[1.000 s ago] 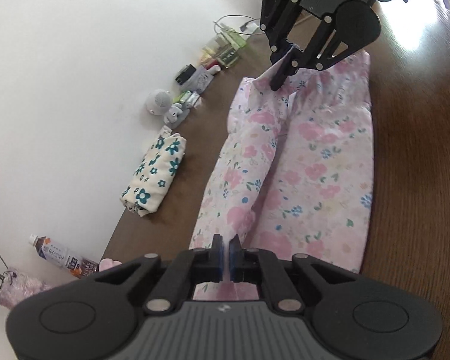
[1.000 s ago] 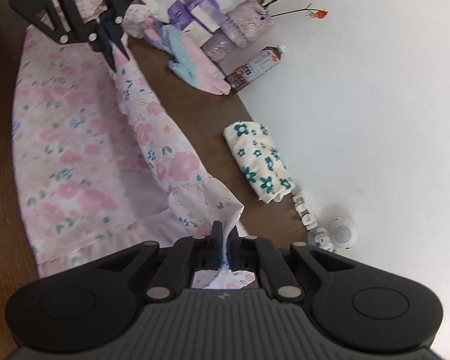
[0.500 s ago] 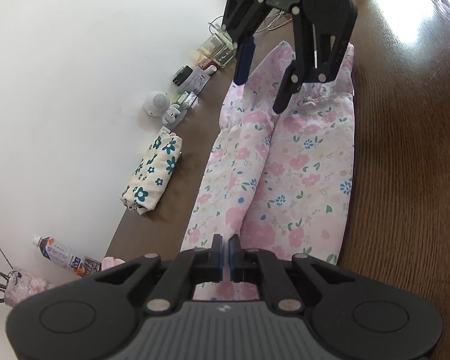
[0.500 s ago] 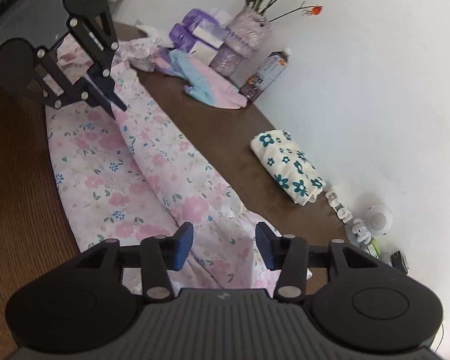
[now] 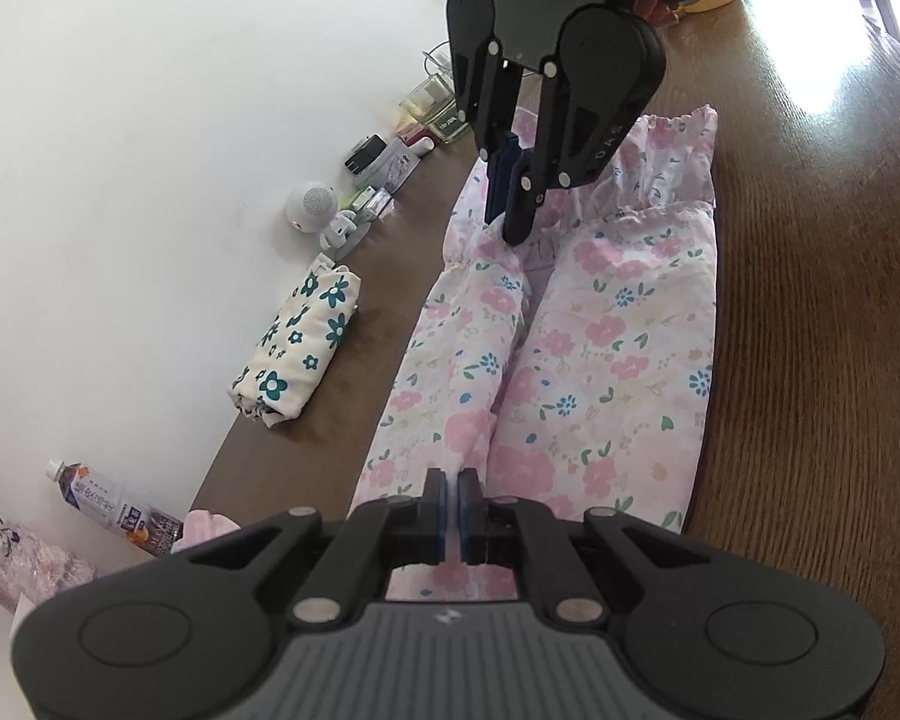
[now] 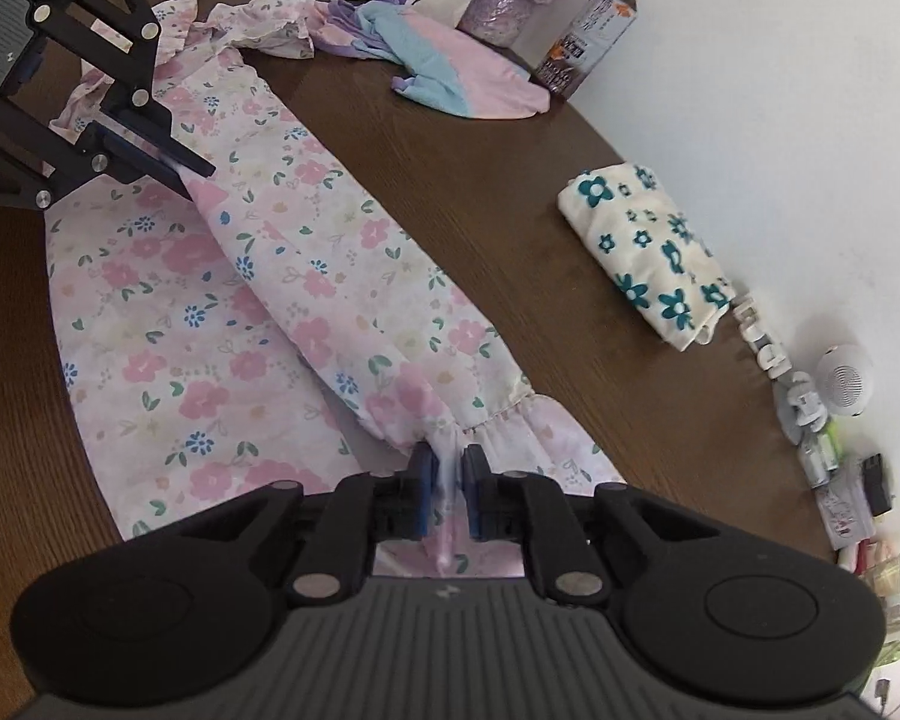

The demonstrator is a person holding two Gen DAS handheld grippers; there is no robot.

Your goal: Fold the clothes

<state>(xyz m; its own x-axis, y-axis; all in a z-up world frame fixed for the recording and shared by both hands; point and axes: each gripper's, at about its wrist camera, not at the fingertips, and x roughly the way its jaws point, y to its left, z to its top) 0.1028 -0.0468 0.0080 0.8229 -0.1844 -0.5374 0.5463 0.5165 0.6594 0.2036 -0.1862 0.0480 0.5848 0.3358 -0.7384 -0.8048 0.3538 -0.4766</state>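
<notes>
- White wall (image 5: 150,120): plain, runs along the table's far edge.
- Drink bottle (image 5: 111,504): lies on its side at the wall, beside a pink wrapped vase (image 5: 36,564).
- Folded cloth (image 5: 297,348): cream with teal flowers, on the table near the wall, apart from the garment.
- Small white speaker (image 5: 312,207): at the wall, amid small clutter.
- Wooden table (image 5: 810,360): dark brown, grain visible, window glare at the far right.
- Pink floral garment (image 5: 570,348): spread lengthwise on the table between both grippers.
- Left gripper (image 5: 450,504): pads pressed together, pinching the garment's near end.
- Right gripper (image 6: 447,474): jaws closing, a gathered fold of the ruffled hem between them.
</notes>
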